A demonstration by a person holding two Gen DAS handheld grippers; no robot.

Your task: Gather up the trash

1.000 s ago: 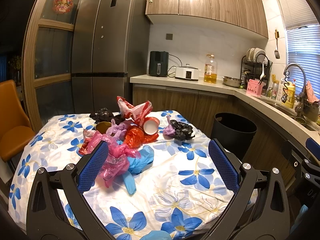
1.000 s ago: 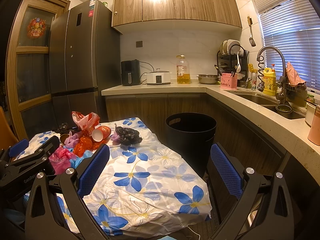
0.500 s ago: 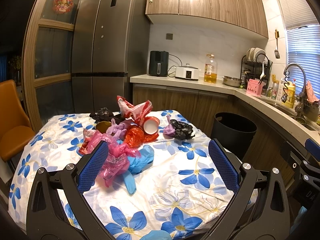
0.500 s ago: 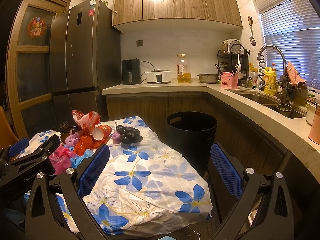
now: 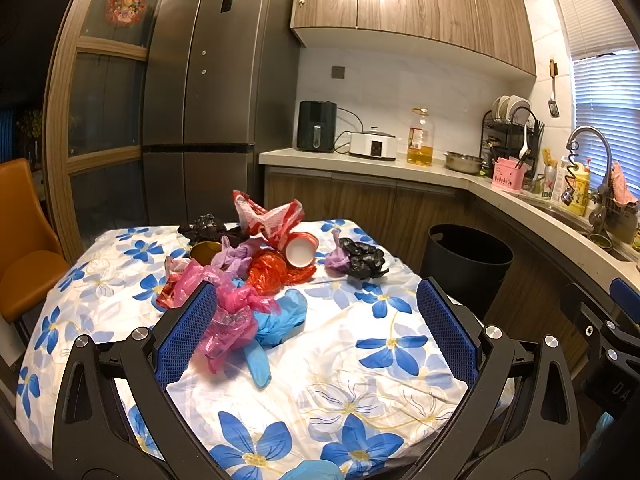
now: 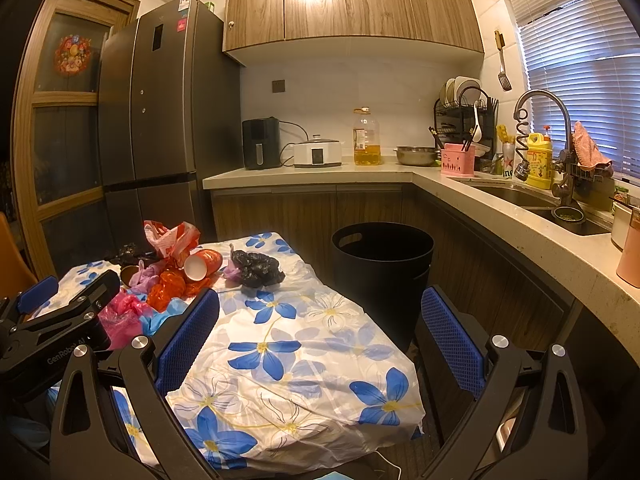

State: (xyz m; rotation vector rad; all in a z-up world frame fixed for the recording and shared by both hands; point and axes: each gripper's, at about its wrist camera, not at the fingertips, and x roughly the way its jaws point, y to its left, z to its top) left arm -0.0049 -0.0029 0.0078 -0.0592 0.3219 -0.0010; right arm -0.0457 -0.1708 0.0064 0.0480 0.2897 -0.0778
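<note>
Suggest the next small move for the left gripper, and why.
Probably ease the left gripper forward and down onto the pink plastic bag, the nearest piece of the trash heap. Both grippers are open and empty, nothing is collected yet, and the black bin stands open beside the table, on its right. The right gripper sits nearer the bin, over bare cloth.

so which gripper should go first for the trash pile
Left. The left gripper is open and faces the pink plastic bag and blue glove; the right gripper points toward the black bin.
</note>
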